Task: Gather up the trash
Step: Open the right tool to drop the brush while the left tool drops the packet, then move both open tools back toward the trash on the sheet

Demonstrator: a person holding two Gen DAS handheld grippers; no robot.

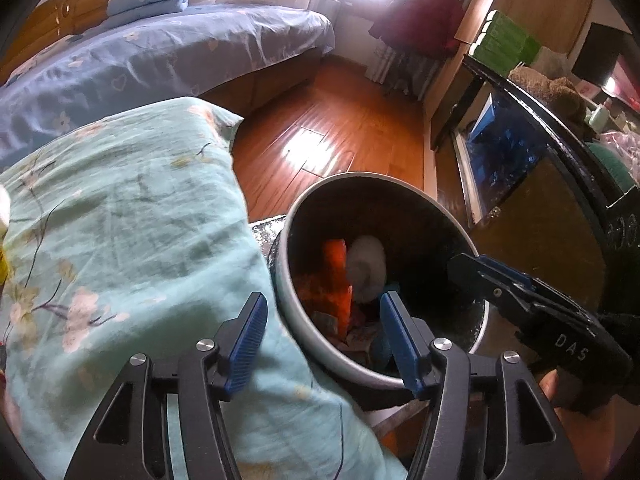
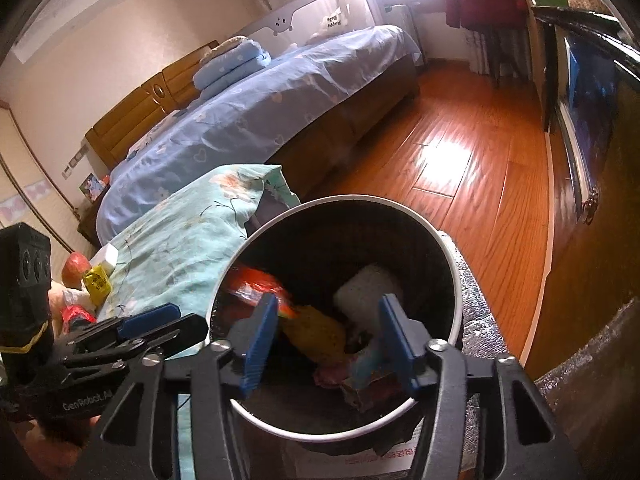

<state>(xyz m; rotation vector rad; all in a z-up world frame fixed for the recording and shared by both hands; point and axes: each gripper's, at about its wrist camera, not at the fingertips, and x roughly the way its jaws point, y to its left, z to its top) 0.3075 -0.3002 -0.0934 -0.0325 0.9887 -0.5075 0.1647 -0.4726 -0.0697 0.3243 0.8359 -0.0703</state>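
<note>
A sunlit bedroom with glossy orange wooden floor (image 2: 460, 148) and a bed under a blue flowered sheet (image 2: 224, 128). A round dark trash bin with a pale rim (image 2: 448, 260) stands beside a teal floral quilt (image 1: 120, 216), which lies at its nine o'clock. Inside lie an orange wrapper (image 1: 338, 276), a white pad (image 2: 368, 292) and a yellow crumpled piece (image 2: 320, 332). The left gripper (image 1: 324, 340) straddles the bin's rim, released and empty. The right gripper (image 2: 328, 340), at the left one's three o'clock, hangs over the bin mouth, also released, gripping nothing.
</note>
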